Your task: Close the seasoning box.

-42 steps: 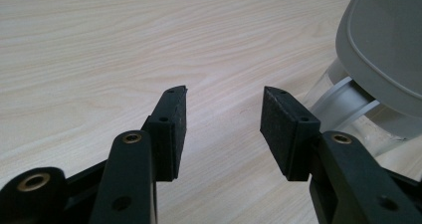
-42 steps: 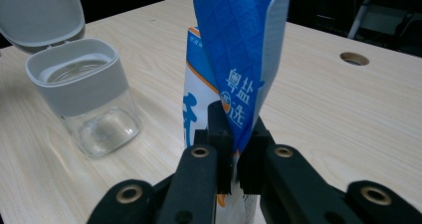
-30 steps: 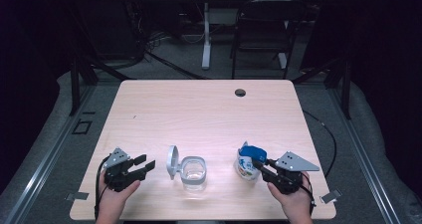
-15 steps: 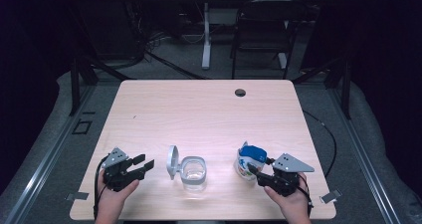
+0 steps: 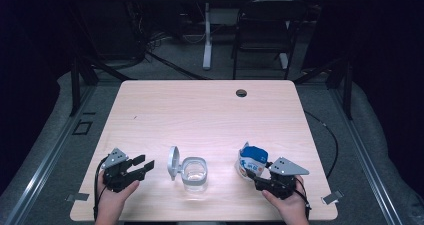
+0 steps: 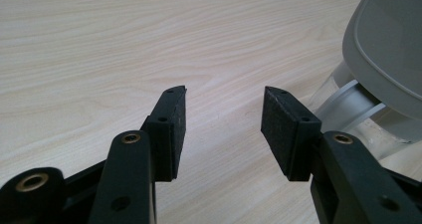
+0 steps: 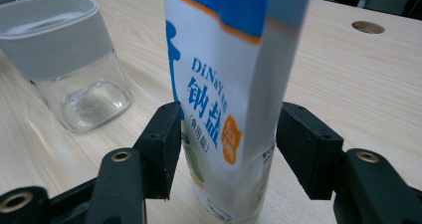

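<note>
A white and blue bag of salt [image 5: 252, 159] [image 7: 224, 84] stands upright on the wooden table [image 5: 200, 115] at the front right. My right gripper [image 5: 251, 173] [image 7: 226, 149] has it between its jaws, which have just been opening; a small gap shows at the pads, so it is open. A clear square jar [image 5: 194, 173] [image 7: 74, 79] with a grey collar sits in the front middle, its hinged grey lid [image 5: 173, 162] [image 6: 388, 50] swung up on its left. My left gripper [image 5: 145, 165] [image 6: 224, 129] rests left of the jar, open with nothing between its pads.
A round cable hole [image 5: 241, 93] lies near the table's far edge. A chair [image 5: 260, 30] and a desk leg stand in the dark behind the table. Wide bare wood stretches beyond the jar and bag.
The right gripper's jaws have spread off the bag and the hand has sunk slightly toward the table. The left gripper and the jar have stayed put.
</note>
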Available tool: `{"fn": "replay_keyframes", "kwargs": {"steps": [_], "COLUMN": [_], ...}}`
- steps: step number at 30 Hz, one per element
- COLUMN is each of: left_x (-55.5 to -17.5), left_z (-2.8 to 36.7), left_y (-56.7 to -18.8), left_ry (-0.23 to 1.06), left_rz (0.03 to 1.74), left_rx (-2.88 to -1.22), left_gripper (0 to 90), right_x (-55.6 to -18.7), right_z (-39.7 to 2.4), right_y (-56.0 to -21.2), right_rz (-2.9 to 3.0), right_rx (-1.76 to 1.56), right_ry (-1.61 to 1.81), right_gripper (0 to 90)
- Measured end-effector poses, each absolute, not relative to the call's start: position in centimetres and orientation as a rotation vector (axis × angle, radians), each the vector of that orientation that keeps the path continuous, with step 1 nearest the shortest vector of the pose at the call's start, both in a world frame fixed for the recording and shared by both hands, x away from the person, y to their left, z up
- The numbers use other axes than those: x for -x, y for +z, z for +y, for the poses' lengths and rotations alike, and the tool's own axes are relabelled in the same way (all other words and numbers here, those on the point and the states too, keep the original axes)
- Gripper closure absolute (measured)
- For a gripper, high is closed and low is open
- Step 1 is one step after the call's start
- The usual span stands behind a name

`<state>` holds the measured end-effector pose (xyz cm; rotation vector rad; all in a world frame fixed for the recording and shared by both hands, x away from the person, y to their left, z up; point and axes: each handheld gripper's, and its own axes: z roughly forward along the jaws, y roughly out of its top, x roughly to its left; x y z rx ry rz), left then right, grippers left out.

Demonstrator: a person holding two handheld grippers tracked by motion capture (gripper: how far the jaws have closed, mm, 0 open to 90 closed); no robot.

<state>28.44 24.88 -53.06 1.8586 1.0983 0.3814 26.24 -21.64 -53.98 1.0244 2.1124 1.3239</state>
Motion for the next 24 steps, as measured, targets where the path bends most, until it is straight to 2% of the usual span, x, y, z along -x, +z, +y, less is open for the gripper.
{"fn": "replay_keyframes", "kwargs": {"steps": [24], "left_x": [-28.4], "left_z": [25.1], "left_y": [-52.8], "left_ry": [0.384], "left_rz": [1.103], "left_rx": [-1.856], "left_gripper": [52.8], "right_x": [-26.7], "right_z": [-21.2], "right_y": [-56.2], "right_rz": [2.159], "right_rx": [-1.027], "right_ry": [1.271], "right_gripper": [39.2]}}
